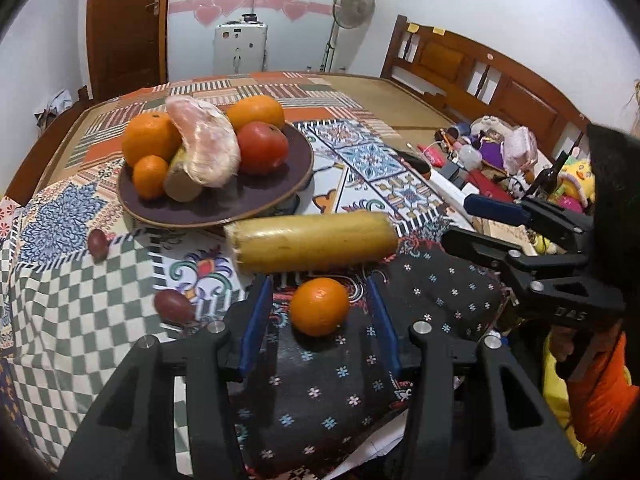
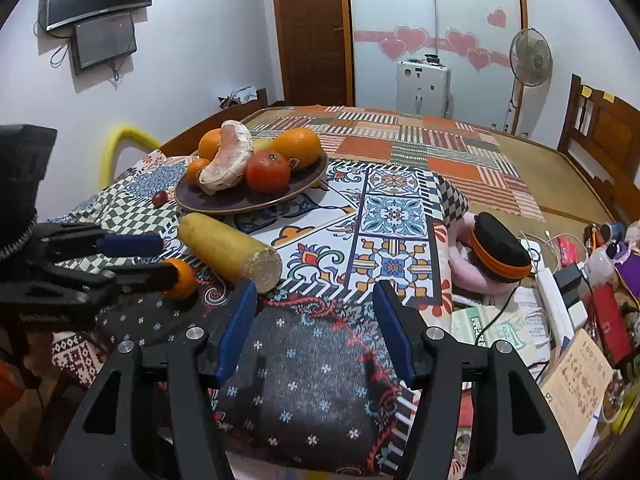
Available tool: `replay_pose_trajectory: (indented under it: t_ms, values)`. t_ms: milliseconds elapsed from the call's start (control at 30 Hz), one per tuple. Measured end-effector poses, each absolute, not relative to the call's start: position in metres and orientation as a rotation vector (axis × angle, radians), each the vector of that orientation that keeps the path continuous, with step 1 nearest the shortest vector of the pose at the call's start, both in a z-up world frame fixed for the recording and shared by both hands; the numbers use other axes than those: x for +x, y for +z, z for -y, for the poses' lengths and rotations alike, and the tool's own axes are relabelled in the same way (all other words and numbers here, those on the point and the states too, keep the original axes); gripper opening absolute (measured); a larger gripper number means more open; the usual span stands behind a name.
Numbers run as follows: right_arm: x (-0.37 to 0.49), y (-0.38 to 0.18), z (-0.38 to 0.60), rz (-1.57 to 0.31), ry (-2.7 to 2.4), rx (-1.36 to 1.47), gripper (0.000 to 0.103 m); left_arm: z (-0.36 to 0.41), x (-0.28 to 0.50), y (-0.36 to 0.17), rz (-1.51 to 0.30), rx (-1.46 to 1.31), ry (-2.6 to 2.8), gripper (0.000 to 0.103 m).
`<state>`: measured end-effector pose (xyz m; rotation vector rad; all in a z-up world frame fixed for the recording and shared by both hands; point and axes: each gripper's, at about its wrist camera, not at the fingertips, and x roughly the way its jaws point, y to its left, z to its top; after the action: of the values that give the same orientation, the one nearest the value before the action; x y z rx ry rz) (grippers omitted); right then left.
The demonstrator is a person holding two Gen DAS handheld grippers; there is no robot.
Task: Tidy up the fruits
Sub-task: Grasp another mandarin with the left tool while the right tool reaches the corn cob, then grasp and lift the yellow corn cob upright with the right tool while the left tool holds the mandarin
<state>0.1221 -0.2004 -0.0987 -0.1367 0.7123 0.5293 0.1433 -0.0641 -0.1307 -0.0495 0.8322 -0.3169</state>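
Note:
A dark round plate [image 1: 244, 204] [image 2: 240, 202] holds oranges, a peeled pomelo [image 1: 206, 144], a red fruit [image 1: 262, 148] and a kiwi. In front of it a long yellow fruit [image 1: 312, 242] [image 2: 228, 250] lies on the patterned cloth. A loose orange [image 1: 319, 306] [image 2: 184, 280] rests on the dark cloth between the pads of my left gripper [image 1: 320, 280] [image 2: 168, 258], which is open and not touching it. My right gripper [image 2: 315, 286] [image 1: 456, 220] stands open over the dark cloth, just right of the yellow fruit, with nothing between its fingers.
Two small dark red fruits [image 1: 98, 242] [image 1: 174, 306] lie on the checked cloth at the left. To the right sit a black and orange hat [image 2: 500, 248], a white power strip [image 2: 554, 300], a book [image 2: 580, 384] and heaped toys [image 1: 500, 148] by a wooden headboard.

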Motion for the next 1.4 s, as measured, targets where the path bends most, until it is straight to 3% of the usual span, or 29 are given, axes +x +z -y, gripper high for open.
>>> replay_pose_trajectory:
  t_ms: [100, 200, 833, 1167, 1400]
  values:
    - [0.122, -0.100, 0.196, -0.717, 0.547, -0.139, 0.057, 0.070, 0.145, -0.139, -0.836, -0.038, -0.302, 0.048]
    - [0.124, -0.102, 0.186, -0.715, 0.576, -0.151, 0.058, 0.071, 0.144, -0.143, -0.831, -0.030, -0.301, 0.033]
    - [0.155, -0.119, 0.130, -0.767, 0.721, -0.248, 0.063, -0.020, 0.112, -0.128, -0.762, -0.064, -0.157, 0.033]
    - [0.110, -0.116, 0.136, -0.733, 0.748, -0.301, 0.039, -0.022, 0.106, -0.135, -0.774, -0.072, -0.155, 0.033]
    - [0.103, -0.131, 0.121, -0.729, 0.704, -0.303, 0.041, -0.018, 0.102, -0.131, -0.764, -0.077, -0.162, 0.033]
